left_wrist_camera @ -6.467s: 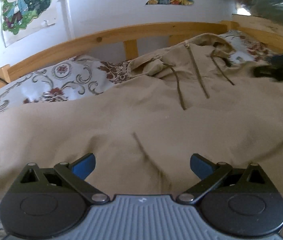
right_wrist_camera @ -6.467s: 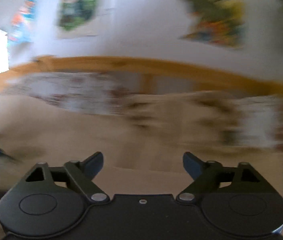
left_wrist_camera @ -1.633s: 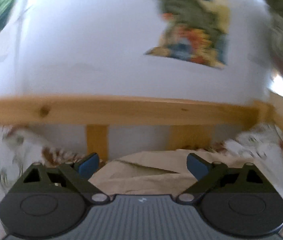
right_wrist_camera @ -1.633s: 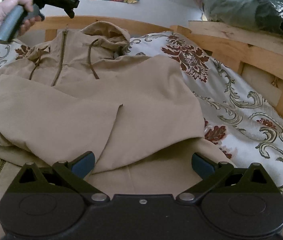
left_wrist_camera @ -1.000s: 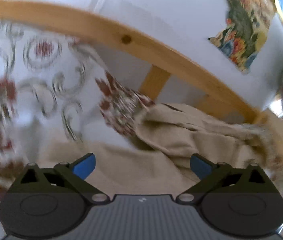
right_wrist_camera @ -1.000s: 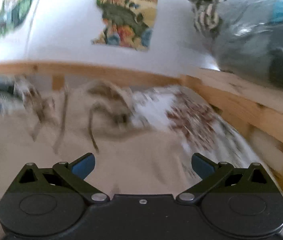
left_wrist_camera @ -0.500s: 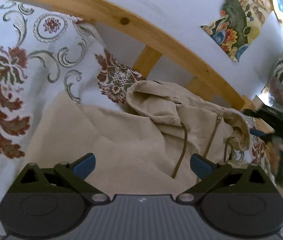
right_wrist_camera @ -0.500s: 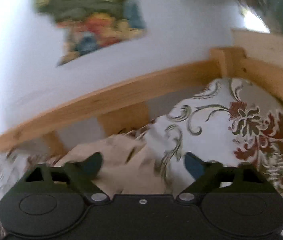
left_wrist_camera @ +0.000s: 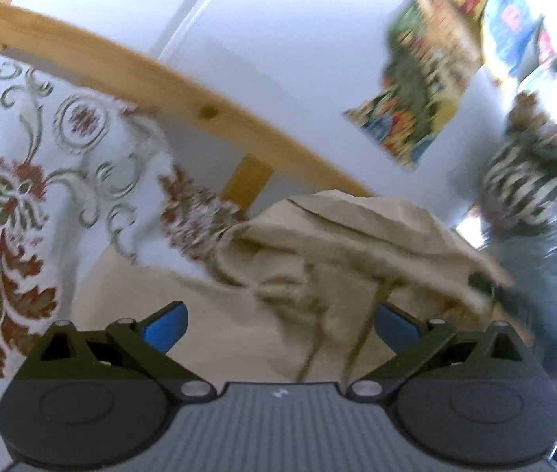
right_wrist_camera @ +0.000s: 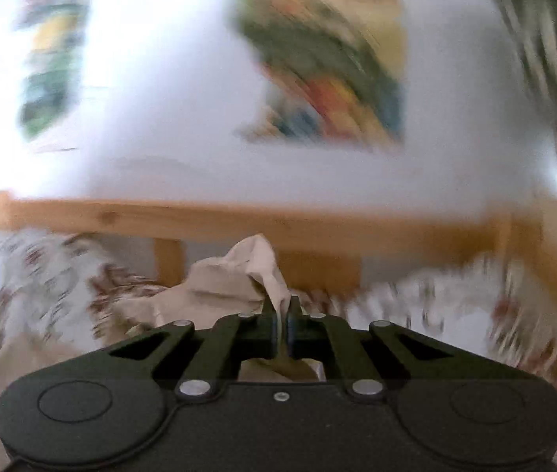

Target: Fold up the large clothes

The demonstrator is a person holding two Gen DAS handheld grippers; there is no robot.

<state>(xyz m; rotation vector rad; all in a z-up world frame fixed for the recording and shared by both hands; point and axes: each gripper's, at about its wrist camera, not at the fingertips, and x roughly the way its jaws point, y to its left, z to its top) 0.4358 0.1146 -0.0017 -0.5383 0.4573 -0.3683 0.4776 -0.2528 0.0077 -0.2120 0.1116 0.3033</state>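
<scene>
Nearest in the right wrist view, the black right gripper (right_wrist_camera: 281, 324) has its jaws pressed together on a pinched fold of the beige cotton hooded jacket (right_wrist_camera: 235, 281); a peak of the cloth stands up just above the jaw tips, and more of it bunches below and to the left of them. The view is badly smeared, so finer detail of the cloth there cannot be made out.

In the left wrist view, the left gripper (left_wrist_camera: 280, 324), black with blue pads, has its jaws spread wide with nothing between the pads. The jacket (left_wrist_camera: 341, 251) lies on the bed ahead of it, its hood heaped and lifted toward the right, and two brown drawcords (left_wrist_camera: 361, 338) hang down into the gap between the open jaws without touching either pad that I can see.

Under and around the jacket is the white bedspread with a red and green floral pattern (left_wrist_camera: 15, 196), filling the left side. Beyond that runs the pale pine bed rail (left_wrist_camera: 215, 118), with the white wall (left_wrist_camera: 286, 55) behind it and a colourful poster (left_wrist_camera: 416, 98) stuck to it. At far right sits a blurred striped bundle (left_wrist_camera: 530, 185) above something grey-blue.
</scene>
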